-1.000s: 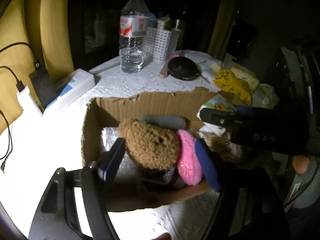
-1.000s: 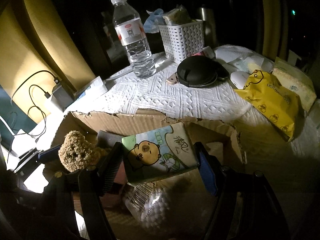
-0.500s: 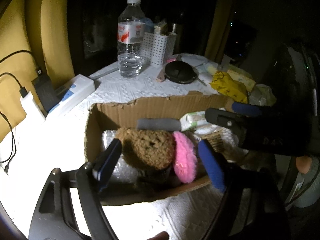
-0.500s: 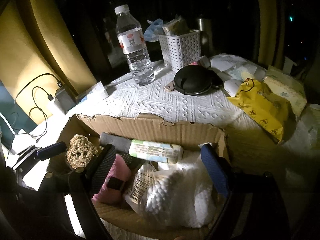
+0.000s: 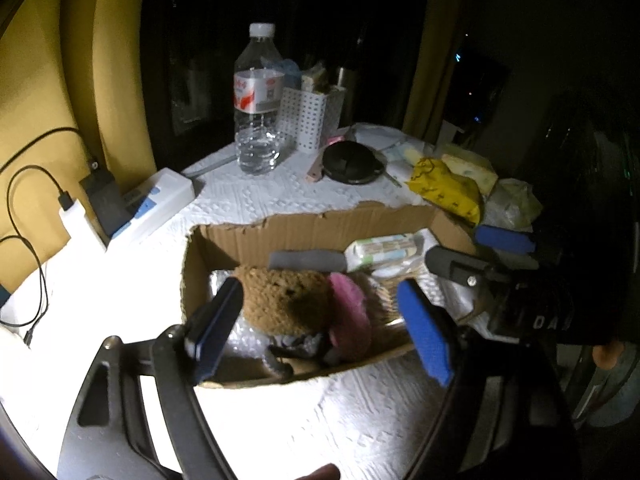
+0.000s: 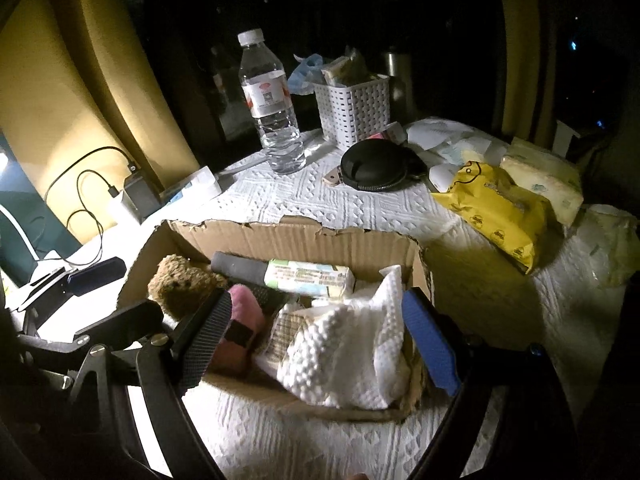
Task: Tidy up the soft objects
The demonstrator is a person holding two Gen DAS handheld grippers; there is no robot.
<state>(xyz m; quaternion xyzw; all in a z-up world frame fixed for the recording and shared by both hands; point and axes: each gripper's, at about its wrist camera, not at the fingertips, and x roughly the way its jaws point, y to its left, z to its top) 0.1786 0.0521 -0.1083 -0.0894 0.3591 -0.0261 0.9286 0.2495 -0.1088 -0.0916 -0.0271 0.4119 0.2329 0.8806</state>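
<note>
left tongs (image 5: 320, 326): apart, empty | right tongs (image 6: 316, 344): apart, empty

Torn corrugated cardboard box (image 6: 304, 240) — fuzzy brown plush (image 6: 180, 282), glossy yellow plastic pack (image 6: 500, 208) — embossed paper cover (image 6: 280, 200).

Torn-edged brown cardboard box (image 6: 288, 240) open on top, packed: fuzzy brown plush bear (image 6: 180, 284) at 9 o'clock, pink plush pad (image 6: 244, 312) just beside it, grey roll (image 6: 236, 266) and pale-green tissue pack (image 6: 310, 276) lying flat along 12 o'clock wall, white bubble-wrap bundle (image 6: 348, 356) at 4 o'clock.
</note>
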